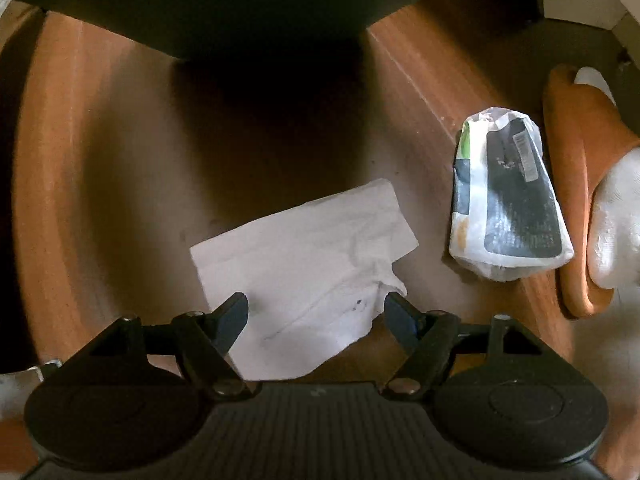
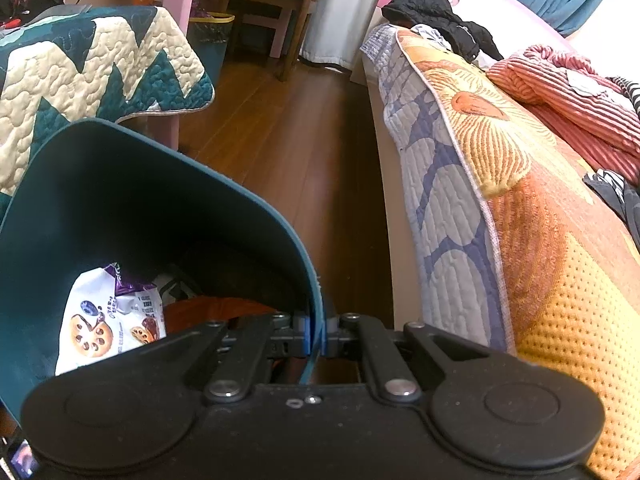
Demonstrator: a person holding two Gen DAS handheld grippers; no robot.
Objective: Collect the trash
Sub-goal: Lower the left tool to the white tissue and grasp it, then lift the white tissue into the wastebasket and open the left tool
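In the left wrist view a crumpled white paper tissue [image 1: 304, 264] lies flat on the wooden floor. My left gripper [image 1: 316, 312] is open, low over the tissue's near edge, its fingers on either side of it. A white and black plastic wrapper [image 1: 508, 196] lies to the right. In the right wrist view my right gripper [image 2: 315, 332] is shut on the rim of a dark teal trash bin [image 2: 160, 200]. The bin holds a white snack bag [image 2: 108, 316] and something orange.
An orange slipper on a white-socked foot [image 1: 576, 184] is right of the wrapper. Dark furniture [image 1: 240, 8] overhangs the floor ahead. A bed with an orange quilt [image 2: 520, 200] is to the bin's right, a quilted teal cover [image 2: 88, 80] to its left, wooden floor [image 2: 300, 140] between.
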